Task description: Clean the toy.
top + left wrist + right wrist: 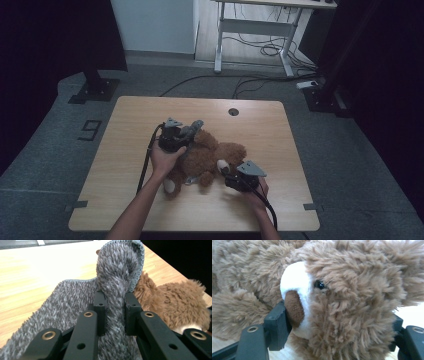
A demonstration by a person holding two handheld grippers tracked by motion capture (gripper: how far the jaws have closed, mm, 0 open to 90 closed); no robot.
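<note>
Left gripper [192, 129] is clamped on a fold of grey fuzzy cloth [117, 277], jaws pinching it tight and lifting the edge off the teddy bear [207, 155], probably to peel it away or dress the toy (can't tell which). The bear lies mid-table [130, 120], between the two hands. Right gripper [229, 176] has its jaws squeezed around the bear's head [342, 302], one pad against the snout [293, 307], likely pinning the toy so the cloth pull doesn't drag it.
</note>
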